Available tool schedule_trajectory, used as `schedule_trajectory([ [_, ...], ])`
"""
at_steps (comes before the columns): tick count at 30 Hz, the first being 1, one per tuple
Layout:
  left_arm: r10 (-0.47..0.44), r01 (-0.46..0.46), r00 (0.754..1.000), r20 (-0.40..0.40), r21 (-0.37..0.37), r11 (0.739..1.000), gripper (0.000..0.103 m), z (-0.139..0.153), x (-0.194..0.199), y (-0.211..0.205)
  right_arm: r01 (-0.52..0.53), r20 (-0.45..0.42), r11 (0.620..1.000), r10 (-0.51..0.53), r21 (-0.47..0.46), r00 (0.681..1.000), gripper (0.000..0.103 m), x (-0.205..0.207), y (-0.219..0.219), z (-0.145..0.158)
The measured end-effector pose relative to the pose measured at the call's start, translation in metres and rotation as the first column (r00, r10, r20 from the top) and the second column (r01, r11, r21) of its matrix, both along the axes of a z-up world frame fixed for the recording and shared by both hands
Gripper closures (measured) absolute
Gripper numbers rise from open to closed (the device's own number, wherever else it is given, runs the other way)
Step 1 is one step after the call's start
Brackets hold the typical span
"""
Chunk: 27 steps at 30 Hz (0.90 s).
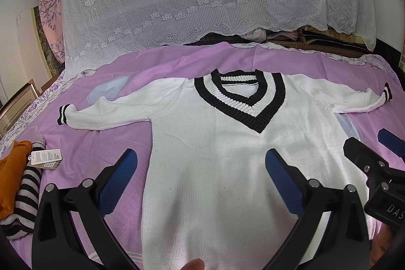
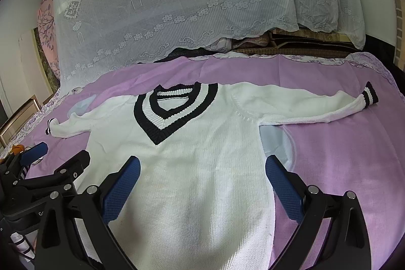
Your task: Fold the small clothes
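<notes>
A white knit sweater (image 1: 215, 156) with a black-and-white striped V-neck lies flat, face up, on a purple bedsheet (image 1: 101, 143), both sleeves spread out sideways. In the right wrist view the same sweater (image 2: 197, 168) fills the middle. My left gripper (image 1: 201, 163) hovers open over the sweater's lower body, left finger beyond its left edge. My right gripper (image 2: 202, 168) is open above the lower right side, its right finger out over the sheet. Each gripper shows in the other's view: the right gripper (image 1: 379, 151) and the left gripper (image 2: 58, 156). Nothing is held.
A pile of clothes, orange (image 1: 12, 173) and black-and-white striped (image 1: 27, 196), with a paper tag (image 1: 45, 158), lies at the bed's left edge. A white lace cover (image 1: 189, 4) drapes bedding behind. A fingertip (image 1: 193, 265) shows at the bottom edge.
</notes>
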State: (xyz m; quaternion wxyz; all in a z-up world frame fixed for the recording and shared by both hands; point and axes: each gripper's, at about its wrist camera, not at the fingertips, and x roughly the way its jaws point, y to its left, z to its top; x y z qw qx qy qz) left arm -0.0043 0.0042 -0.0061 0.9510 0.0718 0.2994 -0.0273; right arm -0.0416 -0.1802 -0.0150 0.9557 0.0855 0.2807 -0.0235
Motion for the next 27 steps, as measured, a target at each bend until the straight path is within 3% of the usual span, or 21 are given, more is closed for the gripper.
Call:
schedule_trajectory([
  [27, 0.000, 0.000, 1.000, -0.002, 0.002, 1.000, 0.004, -0.0011, 0.0009, -0.0005, -0.001, -0.002, 1.000, 0.001, 0.000, 1.000, 0.003, 0.0005, 0.0000, 0.0014],
])
